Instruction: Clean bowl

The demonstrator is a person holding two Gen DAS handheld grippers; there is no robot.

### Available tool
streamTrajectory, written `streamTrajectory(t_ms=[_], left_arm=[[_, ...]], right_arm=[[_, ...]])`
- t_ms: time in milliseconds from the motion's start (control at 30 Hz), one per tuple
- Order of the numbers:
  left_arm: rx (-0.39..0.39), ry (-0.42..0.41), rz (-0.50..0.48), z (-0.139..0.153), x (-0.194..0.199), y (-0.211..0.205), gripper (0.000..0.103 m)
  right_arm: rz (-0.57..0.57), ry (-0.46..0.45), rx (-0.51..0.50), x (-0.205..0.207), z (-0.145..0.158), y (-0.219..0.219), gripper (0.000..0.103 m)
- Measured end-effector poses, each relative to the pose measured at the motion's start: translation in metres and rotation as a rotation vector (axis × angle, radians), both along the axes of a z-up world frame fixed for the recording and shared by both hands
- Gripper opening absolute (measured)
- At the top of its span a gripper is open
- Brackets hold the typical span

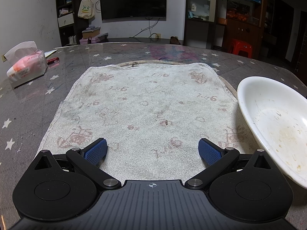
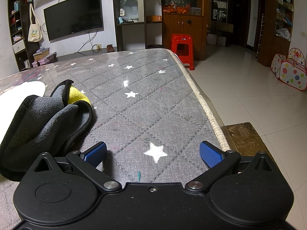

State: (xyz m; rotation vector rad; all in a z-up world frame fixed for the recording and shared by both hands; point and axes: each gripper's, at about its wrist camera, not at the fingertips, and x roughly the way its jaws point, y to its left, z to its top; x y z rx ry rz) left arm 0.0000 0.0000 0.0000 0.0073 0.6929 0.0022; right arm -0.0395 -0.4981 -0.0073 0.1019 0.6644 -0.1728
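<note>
A white bowl [image 1: 276,122] with dried food stains sits at the right edge of the left wrist view, beside a worn white towel [image 1: 142,111]. Its rim also shows at the far left of the right wrist view [image 2: 21,92]. My left gripper [image 1: 152,147] is open and empty, low over the towel, left of the bowl. A crumpled grey cloth with black trim and a yellow patch [image 2: 44,118] lies next to the bowl. My right gripper [image 2: 153,151] is open and empty over the table, just right of the cloth.
The table [image 2: 145,103] has a grey star-patterned cover; its right edge drops to a tiled floor. A tissue pack [image 1: 26,65] lies at the far left. A red stool [image 2: 182,48] stands beyond the table's far corner.
</note>
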Motion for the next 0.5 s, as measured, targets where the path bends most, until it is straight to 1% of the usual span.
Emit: streamTrajectory(t_ms=[500], left_arm=[[0.0, 0.0, 0.0, 0.0001, -0.0001, 0.0, 0.103]], right_arm=[[0.0, 0.001, -0.002, 0.0001, 0.0002, 0.0017, 0.103]])
